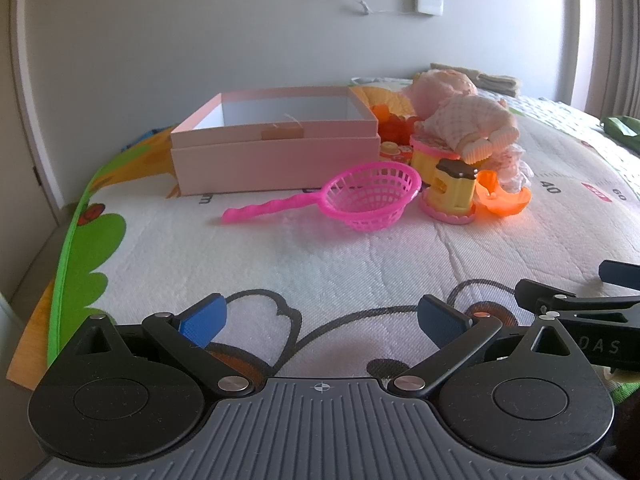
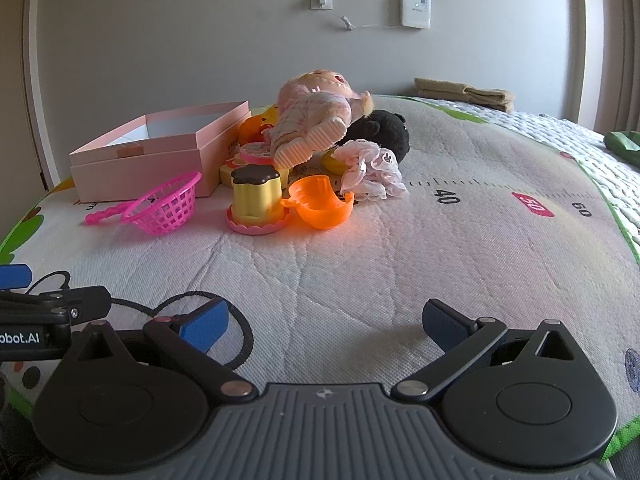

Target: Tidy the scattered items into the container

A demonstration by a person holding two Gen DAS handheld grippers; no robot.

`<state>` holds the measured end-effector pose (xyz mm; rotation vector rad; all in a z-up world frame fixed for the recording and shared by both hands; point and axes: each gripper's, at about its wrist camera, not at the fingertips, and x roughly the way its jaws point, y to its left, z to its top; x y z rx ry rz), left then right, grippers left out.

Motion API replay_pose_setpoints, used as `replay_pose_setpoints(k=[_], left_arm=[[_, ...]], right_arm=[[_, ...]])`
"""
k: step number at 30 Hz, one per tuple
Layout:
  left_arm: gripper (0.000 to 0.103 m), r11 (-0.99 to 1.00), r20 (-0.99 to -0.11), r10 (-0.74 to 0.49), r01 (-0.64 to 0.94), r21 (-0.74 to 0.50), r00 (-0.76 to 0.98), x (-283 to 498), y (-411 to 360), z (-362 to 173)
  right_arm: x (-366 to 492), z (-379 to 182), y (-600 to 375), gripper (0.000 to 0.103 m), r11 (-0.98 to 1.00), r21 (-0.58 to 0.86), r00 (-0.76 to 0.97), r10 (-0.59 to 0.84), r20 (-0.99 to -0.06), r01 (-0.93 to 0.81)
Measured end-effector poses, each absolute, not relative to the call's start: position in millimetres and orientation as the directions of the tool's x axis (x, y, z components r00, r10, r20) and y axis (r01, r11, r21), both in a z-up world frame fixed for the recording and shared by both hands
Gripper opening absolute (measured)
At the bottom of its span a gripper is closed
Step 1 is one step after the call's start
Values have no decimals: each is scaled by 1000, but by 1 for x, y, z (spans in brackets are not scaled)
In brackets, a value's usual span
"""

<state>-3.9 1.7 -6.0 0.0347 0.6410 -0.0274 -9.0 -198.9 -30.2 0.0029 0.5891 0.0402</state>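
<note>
An open pink box [image 1: 276, 148] stands on the play mat; it also shows in the right wrist view [image 2: 152, 156]. Beside it lie a pink toy strainer [image 1: 360, 196] [image 2: 160, 204], a yellow pudding toy [image 1: 452, 192] [image 2: 256, 200], an orange shell [image 1: 504, 196] [image 2: 320, 202], a doll [image 1: 464, 116] [image 2: 316, 120], a black plush [image 2: 384, 128] and a lace cloth [image 2: 372, 172]. My left gripper [image 1: 320, 320] is open and empty, well short of the strainer. My right gripper [image 2: 324, 324] is open and empty, short of the pile.
The mat [image 1: 360, 264] covers a bed-like surface with a green border [image 1: 76, 232] at the left edge. Folded towels [image 2: 464, 94] lie at the back by the wall. A green item [image 2: 624, 142] sits far right. The two grippers are side by side, close together.
</note>
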Motion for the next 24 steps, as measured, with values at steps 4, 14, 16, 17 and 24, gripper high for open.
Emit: replay_pose_setpoints(k=[4,14,16,17,24], left_arm=[[103,999,-600,-15,37,24,800,-4,2,-6],[103,999,-600,-15,35,21,800,-6,2,-8],[103,999,-600,-15,35,21,800,-6,2,-8],[103,999,-601,-16,36,21,799,-6,2,-8],[103,999,-601,-17,37,21,799,-6,2,-8]], right_arm=[[-9,-30,-199,103,999,14,831,39,-555,-38],[-10,-30,-200,103,999,15,831,39,-556,-37],[-11,-30,-200,103,999,15,831,39,-555,-37],[-11,-30,-200,103,999,15,831,39,-555,-37],[-12,-31,-200,103,999,17,830,40,-556,-37]])
